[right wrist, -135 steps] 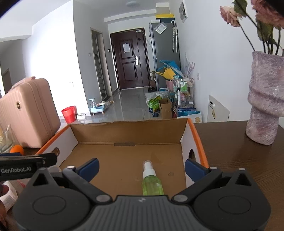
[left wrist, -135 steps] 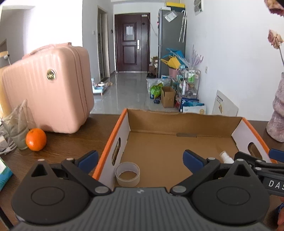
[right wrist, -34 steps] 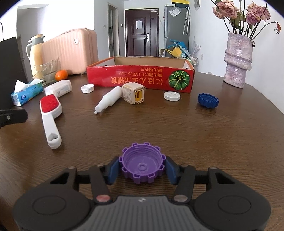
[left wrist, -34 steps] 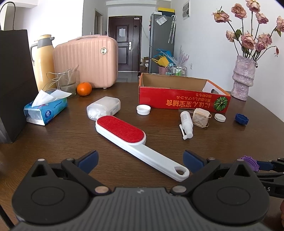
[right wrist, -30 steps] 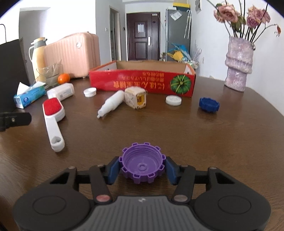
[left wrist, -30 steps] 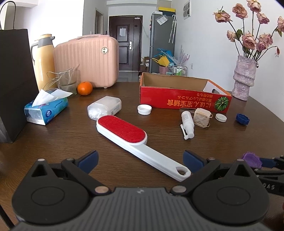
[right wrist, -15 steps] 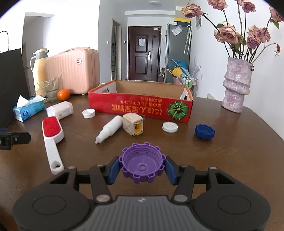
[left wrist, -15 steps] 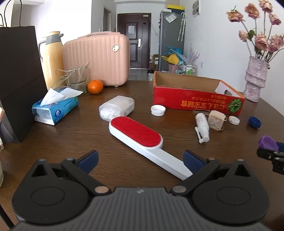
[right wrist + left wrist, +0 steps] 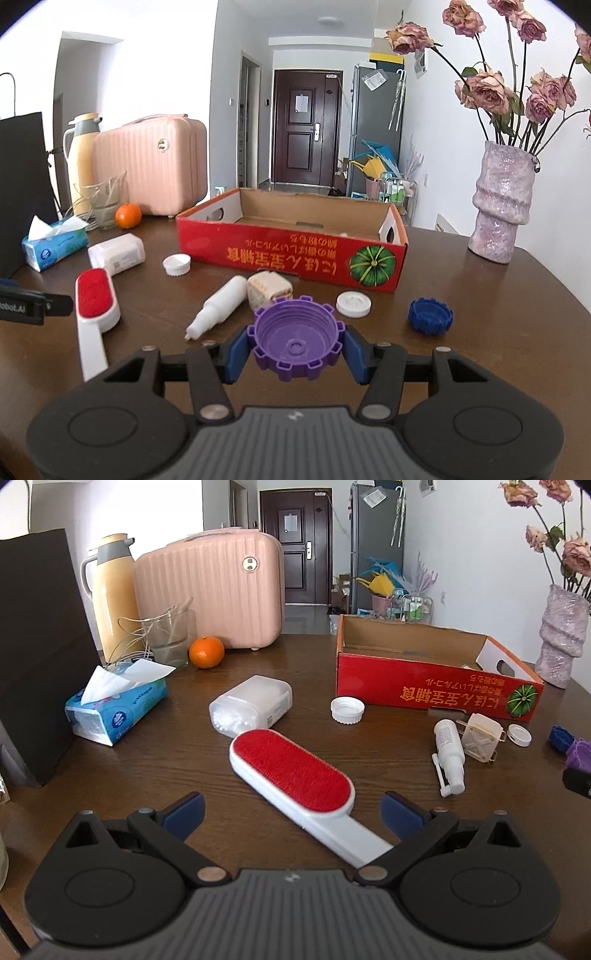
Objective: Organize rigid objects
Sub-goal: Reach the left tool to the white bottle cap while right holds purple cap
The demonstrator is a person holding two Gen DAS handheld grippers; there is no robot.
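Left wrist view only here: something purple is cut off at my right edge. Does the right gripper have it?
Observer: Yes. The right gripper is shut on the purple cap, a pad pressing on each side.
Operator: Which way up is it?
Observer: Open side up; its hollow inside faces the camera.
Operator: The blue cap is half out of my frame too. Is it touching anything?
Observer: No. The blue cap lies alone on the table, to the right of the white lid and apart from it.
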